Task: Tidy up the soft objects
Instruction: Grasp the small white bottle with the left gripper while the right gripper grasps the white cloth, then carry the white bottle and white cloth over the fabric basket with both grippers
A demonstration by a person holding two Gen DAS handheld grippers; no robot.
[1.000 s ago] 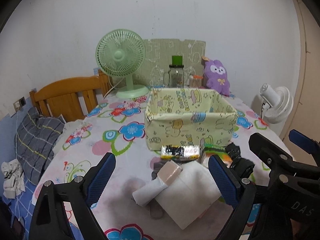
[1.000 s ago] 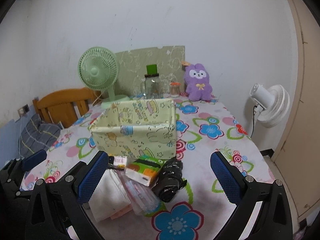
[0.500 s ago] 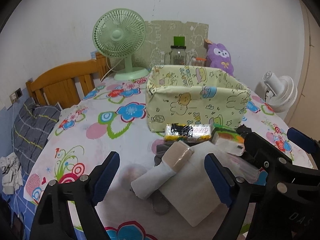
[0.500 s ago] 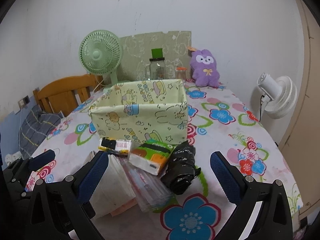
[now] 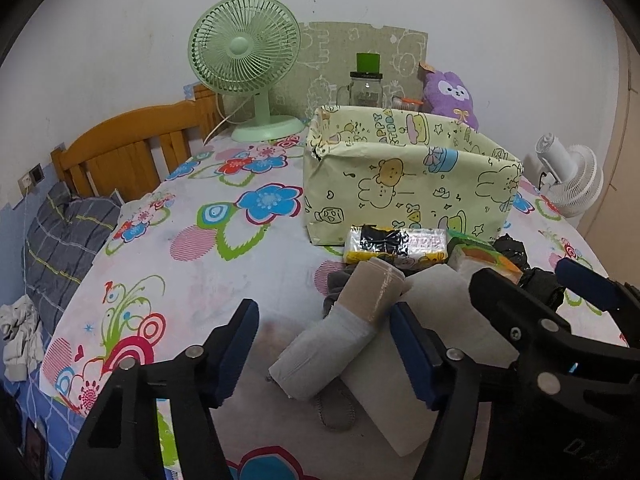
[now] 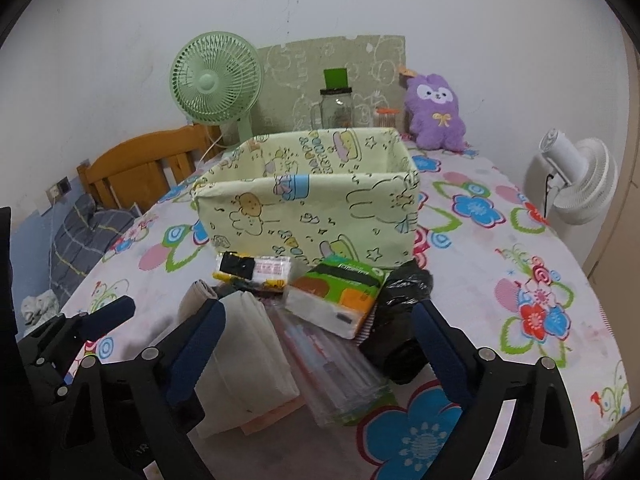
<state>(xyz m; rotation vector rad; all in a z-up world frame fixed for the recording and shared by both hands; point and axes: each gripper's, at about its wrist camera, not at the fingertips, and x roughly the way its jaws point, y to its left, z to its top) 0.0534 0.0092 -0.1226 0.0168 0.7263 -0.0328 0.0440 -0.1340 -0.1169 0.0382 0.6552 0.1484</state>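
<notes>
In the left wrist view the left gripper (image 5: 324,344) now sits lower and nearer the pile than a second ago, and its jaws are closing; the grey-and-tan fabric roll (image 5: 340,336) lies between the blue pads, yet neither pad appears to press on it; this reads as the start of a first pick, so nothing has been sorted so far. The roll rests across a folded white cloth (image 5: 440,320) on the floral tablecloth (image 5: 200,248); beyond it lie a yellow-and-black packet (image 5: 394,243) and a tissue pack (image 5: 478,258); the yellow cartoon-print box (image 5: 400,188) stands just behind the pile, and the part of its interior that shows holds nothing, though its floor is hidden by the near wall.

In the right wrist view the right gripper (image 6: 320,348) has likewise dropped toward the heap, its jaws closing only slightly from wide; between them lie a clear plastic sleeve (image 6: 332,368), the tissue pack (image 6: 336,300) and, by the right pad, a black plastic bundle (image 6: 404,312); none is gripped. The box (image 6: 312,208) shows bare inner walls; whether anything lies at the bottom cannot be told.
</notes>
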